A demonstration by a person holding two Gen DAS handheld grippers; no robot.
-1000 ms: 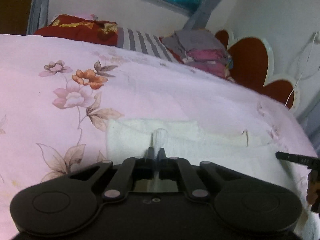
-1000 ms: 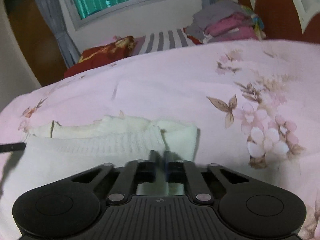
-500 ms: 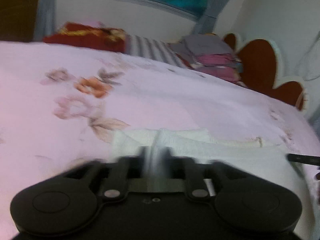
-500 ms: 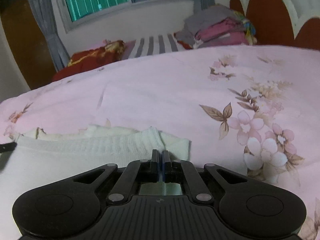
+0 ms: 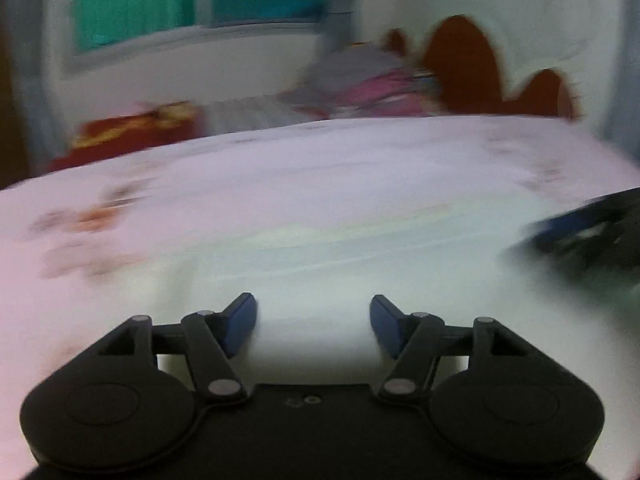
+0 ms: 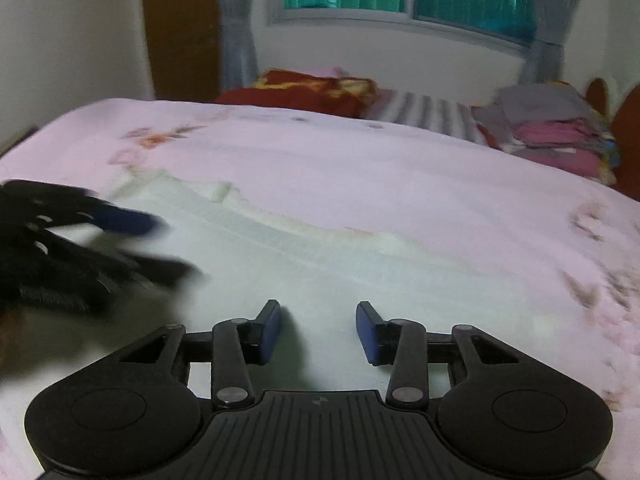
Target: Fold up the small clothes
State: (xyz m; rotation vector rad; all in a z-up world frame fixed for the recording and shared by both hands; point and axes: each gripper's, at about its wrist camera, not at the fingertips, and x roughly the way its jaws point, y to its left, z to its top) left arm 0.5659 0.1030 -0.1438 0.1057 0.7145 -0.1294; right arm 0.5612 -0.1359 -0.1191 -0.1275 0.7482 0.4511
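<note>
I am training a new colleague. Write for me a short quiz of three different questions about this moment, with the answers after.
1. True or false: the left gripper is clamped on the white knitted garment.
2. Which option lies at the far side of the pink floral bedsheet, beside the brown headboard? A) a stack of folded grey and pink clothes B) a laptop C) a basket
3. Fill the gap: the garment lies ___ on the bedsheet, under the right gripper.

Key: 1. False; both grippers' jaws are opening, nothing pinched between them. 2. A. 3. flat.
</note>
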